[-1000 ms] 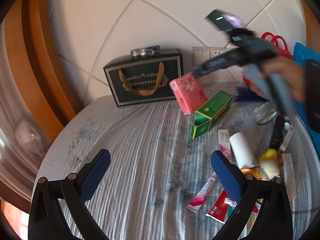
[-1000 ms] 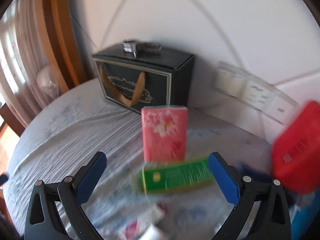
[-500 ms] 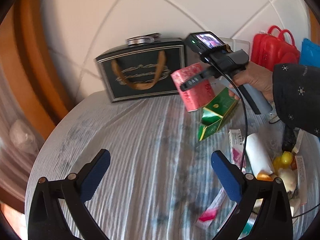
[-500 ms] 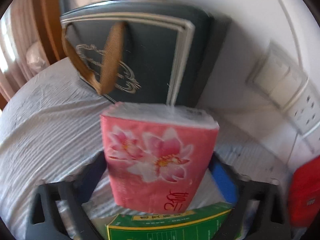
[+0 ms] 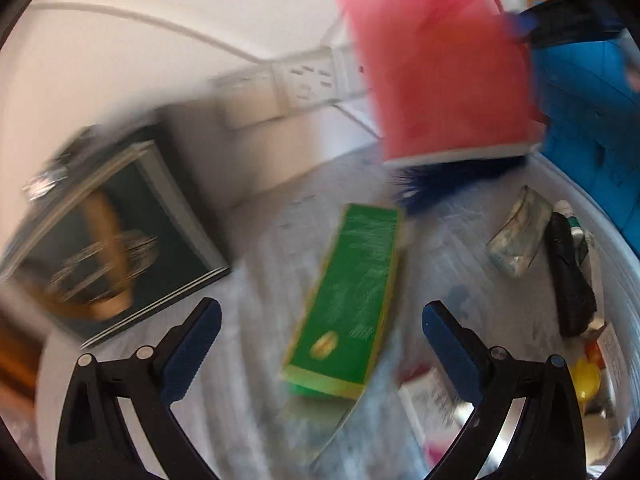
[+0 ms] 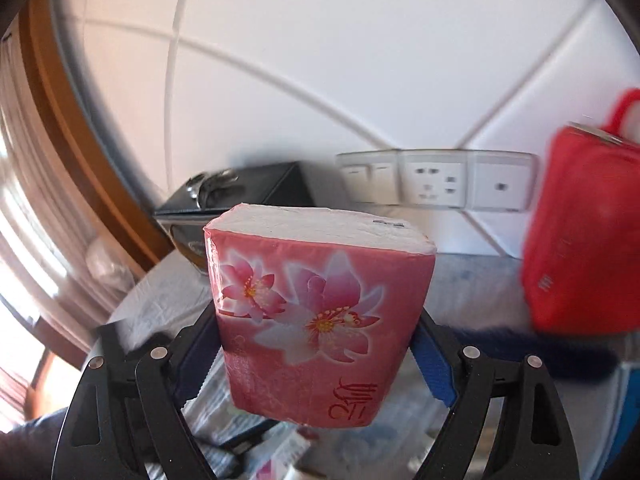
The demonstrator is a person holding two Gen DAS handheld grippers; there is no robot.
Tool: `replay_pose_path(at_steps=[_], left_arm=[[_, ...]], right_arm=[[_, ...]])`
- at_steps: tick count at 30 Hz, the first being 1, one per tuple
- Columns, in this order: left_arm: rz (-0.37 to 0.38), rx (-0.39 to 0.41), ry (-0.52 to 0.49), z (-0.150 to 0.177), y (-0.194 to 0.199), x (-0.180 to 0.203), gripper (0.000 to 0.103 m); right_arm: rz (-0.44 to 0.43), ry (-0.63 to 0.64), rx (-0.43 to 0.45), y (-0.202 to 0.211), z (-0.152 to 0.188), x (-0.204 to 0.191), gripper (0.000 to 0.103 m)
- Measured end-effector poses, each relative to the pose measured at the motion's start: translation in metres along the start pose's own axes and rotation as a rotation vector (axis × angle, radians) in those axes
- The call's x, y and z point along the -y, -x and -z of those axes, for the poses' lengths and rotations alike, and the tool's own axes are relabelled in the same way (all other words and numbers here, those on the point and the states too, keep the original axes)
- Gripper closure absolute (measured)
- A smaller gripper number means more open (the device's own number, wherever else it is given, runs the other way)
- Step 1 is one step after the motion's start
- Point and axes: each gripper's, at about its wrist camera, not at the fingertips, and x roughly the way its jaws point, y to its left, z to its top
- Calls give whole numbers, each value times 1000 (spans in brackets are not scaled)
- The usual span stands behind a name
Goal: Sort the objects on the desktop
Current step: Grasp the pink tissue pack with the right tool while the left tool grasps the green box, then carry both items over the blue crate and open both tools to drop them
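Right gripper (image 6: 316,356) clamped on pink tissue pack (image 6: 316,320), left gripper (image 5: 320,348) spread apart over green box (image 5: 352,296)

Bright daylight from the left, heavy motion blur in the left wrist view, fisheye-bent dark edges.

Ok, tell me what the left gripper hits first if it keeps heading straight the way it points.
Most likely the green box: it lies on the table between the open left gripper fingers, straight ahead. Blur leaves depth unclear.
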Motion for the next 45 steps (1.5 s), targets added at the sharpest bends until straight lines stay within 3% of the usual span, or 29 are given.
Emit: replay_pose_path(at_steps=[3,5,7,8,12,16,21,27,32,36,39,45], left_arm=[[40,-66,-48,-6,-32,7,5],[32,-104,-85,-5,-47,10,30],[71,-163,-51,0,-61,2,48],[76,-161,-23,2,-61,-2,50],[18,-155,-35,8,-52,-1,51],[-15,-90,45,16,-4,4,51],[-95,51,26,13,100,31,51],[-116,227,2,-7,213,82,51],[-32,351,-44,-33,283,141,51],[77,398,-65,-60,309,202,51],[184,396,-101,-86,315,262,51],[270,433,-155,-144,317,352,51]], right_arm=[[-5,-33,16,18,7,9,15],[36,-30,30,27,14,12,15],[40,-34,47,36,19,14,15],[39,-46,54,39,20,13,15],[88,-43,104,58,25,13,15],[124,-54,145,85,33,1,15],[148,-65,175,138,56,-16,15],[140,-96,221,226,88,-51,15],[229,-115,332,339,122,-83,15],[327,-126,421,415,145,-87,15],[406,-122,447,458,154,-77,15],[588,-168,518,560,159,-26,15]])
